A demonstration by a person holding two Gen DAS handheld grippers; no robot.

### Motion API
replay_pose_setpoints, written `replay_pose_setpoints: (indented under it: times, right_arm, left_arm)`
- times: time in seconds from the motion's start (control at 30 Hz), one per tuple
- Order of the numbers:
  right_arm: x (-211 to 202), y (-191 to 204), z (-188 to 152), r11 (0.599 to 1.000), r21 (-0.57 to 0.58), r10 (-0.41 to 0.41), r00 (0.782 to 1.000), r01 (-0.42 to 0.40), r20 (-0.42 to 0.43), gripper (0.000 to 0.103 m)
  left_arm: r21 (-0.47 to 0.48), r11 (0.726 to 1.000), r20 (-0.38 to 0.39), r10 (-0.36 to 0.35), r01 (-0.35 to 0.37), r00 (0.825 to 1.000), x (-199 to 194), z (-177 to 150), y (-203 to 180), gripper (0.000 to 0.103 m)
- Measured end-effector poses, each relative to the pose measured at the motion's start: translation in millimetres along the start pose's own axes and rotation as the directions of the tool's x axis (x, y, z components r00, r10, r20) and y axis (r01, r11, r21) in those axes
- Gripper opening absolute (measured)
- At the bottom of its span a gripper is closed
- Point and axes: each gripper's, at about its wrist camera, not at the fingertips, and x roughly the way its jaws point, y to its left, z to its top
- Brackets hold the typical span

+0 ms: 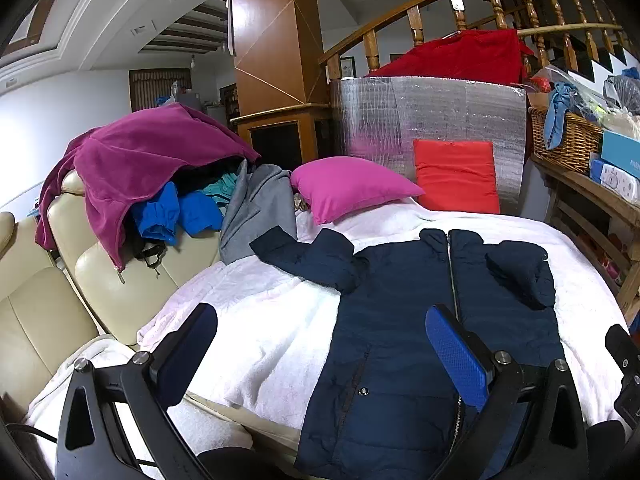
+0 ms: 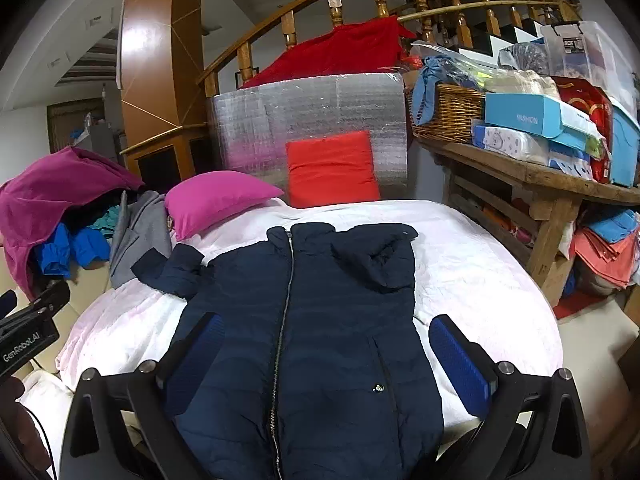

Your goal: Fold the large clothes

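Observation:
A navy padded jacket (image 1: 400,320) (image 2: 304,320) lies flat, zipped, front up on a white blanket (image 1: 256,328) (image 2: 472,272). Its right sleeve is folded in over the chest, while the left sleeve stretches out toward the sofa. My left gripper (image 1: 322,344) hovers wide open above the jacket's lower left part, nothing between its blue pads. Over the jacket's lower front my right gripper (image 2: 328,356) is also wide open and holds nothing. The left gripper's body (image 2: 28,328) shows at the left edge of the right wrist view.
A pile of clothes under a magenta fleece (image 1: 136,164) sits on the cream sofa (image 1: 48,280). A pink pillow (image 1: 352,186) and a red cushion (image 1: 456,176) lie at the far end. A wooden bench (image 2: 532,176) with a basket (image 2: 448,112) and boxes stands on the right.

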Motion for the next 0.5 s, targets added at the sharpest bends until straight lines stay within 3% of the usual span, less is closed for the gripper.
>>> replay_pose_setpoints:
  times: [0.13,0.5]
  right_arm:
    - [5.5,0.5,-1.4,1.0,0.002,0.0,1.0,0.0,-0.015,0.103]
    - [16.0,4.5,-5.6,1.0,-0.017,-0.007,0.999,0.006,-0.035,0.103]
  left_arm:
    - [-0.006,1.0,-0.006,-0.003,0.003,1.0,-18.9,16.5,-0.5,0.103]
    - [-0.015,1.0,-0.047,-0.008,0.007,0.999,-11.7,24.6,-2.1,0.103]
